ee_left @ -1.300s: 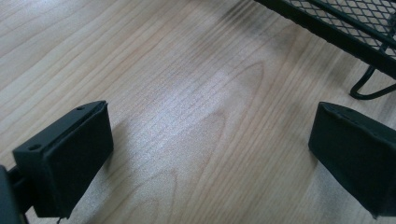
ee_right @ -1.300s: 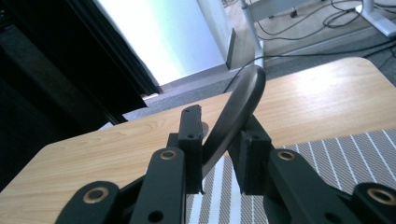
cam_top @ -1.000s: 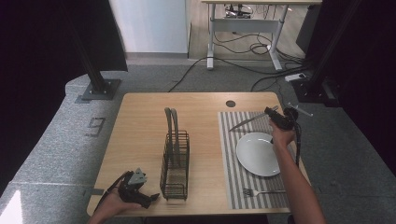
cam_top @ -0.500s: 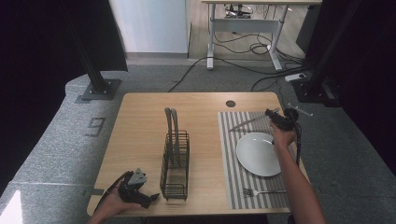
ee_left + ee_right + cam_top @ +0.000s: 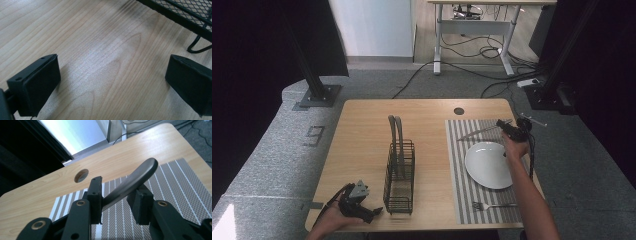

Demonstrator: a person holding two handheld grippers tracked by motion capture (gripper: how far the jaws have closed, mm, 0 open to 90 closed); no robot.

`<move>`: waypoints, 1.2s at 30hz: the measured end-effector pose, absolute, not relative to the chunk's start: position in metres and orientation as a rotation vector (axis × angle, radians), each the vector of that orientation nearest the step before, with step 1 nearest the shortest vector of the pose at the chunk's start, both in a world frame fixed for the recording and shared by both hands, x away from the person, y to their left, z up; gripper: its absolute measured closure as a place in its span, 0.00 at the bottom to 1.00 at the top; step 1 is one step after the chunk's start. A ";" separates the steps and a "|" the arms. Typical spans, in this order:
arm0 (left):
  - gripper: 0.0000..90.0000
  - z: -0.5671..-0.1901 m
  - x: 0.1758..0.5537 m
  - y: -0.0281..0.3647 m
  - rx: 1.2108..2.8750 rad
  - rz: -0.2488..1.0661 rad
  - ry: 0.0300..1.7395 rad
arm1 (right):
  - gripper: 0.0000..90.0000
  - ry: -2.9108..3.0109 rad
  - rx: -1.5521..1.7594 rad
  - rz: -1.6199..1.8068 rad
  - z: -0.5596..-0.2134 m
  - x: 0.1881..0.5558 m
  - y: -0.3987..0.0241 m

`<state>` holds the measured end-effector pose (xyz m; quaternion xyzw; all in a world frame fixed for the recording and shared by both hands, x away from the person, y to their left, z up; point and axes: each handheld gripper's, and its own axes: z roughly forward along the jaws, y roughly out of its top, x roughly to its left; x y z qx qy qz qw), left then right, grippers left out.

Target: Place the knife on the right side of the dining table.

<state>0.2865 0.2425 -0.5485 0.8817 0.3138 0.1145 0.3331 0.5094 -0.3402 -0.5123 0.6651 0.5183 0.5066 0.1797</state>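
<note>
Table (image 5: pixel 362 150): bare wood under both tongs.
Placemat (image 5: pixel 457 165): striped, beneath the right tongs, set as a dining place.
Basket (image 5: pixel 399 172): black wire caddy just right of the left tongs, likely for cutlery.
Plate (image 5: pixel 487 165): white, near side of the right tongs.
Right tongs (image 5: pixel 117 200): pinching a knife (image 5: pixel 132 181), lifted above the mat, seemingly to carry it.
Left tongs (image 5: pixel 112 82): spread, idle, low over the wood.
Fork (image 5: pixel 492 205): on the mat, well nearer the person than the right tongs.

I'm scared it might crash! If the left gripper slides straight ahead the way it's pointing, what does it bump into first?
Probably the black wire rack: the left gripper is open over bare table, with the rack's edge just ahead.
</note>
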 end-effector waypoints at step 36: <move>0.00 -0.549 0.286 0.242 2.300 0.298 0.820 | 0.63 1.435 2.045 1.393 -0.545 0.509 -0.350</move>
